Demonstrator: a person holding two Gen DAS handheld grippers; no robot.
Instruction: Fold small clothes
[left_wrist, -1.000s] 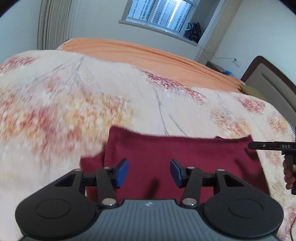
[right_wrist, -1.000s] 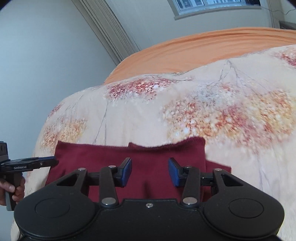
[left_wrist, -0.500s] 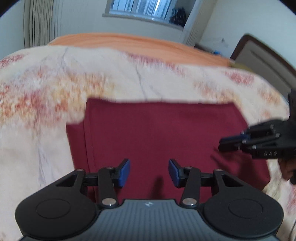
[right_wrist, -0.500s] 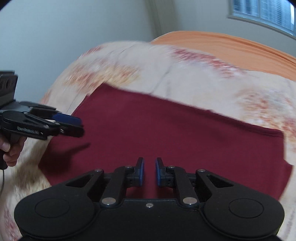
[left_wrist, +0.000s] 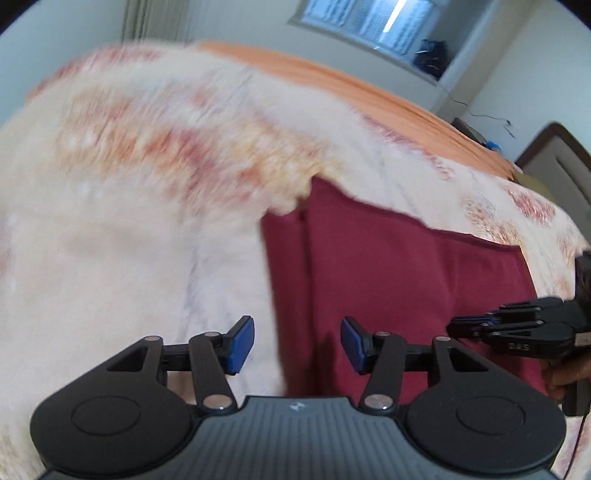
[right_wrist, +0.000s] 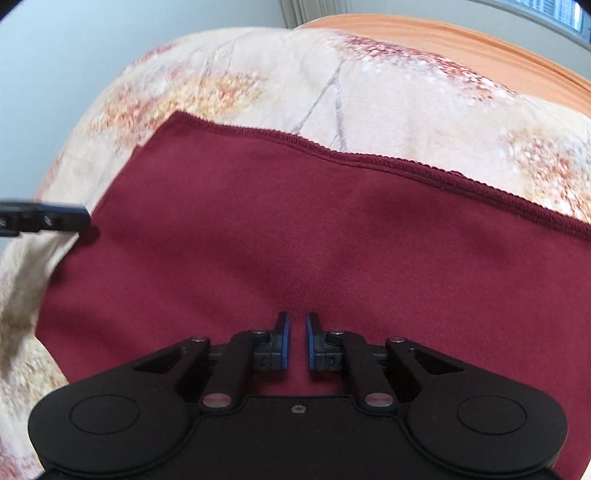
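Pre-fold approach: left gripper (left_wrist: 297, 341) half open and empty at the flat dark-red knit garment's (right_wrist: 314, 236) side edge, right gripper (right_wrist: 296, 341) just closed to a sliver, holding nothing; next, pinch that edge.

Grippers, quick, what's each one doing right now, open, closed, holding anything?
Left gripper: open, empty, straddling the maroon garment's left edge.
Right gripper: jaws just closed almost shut, nothing visibly gripped, above the garment.
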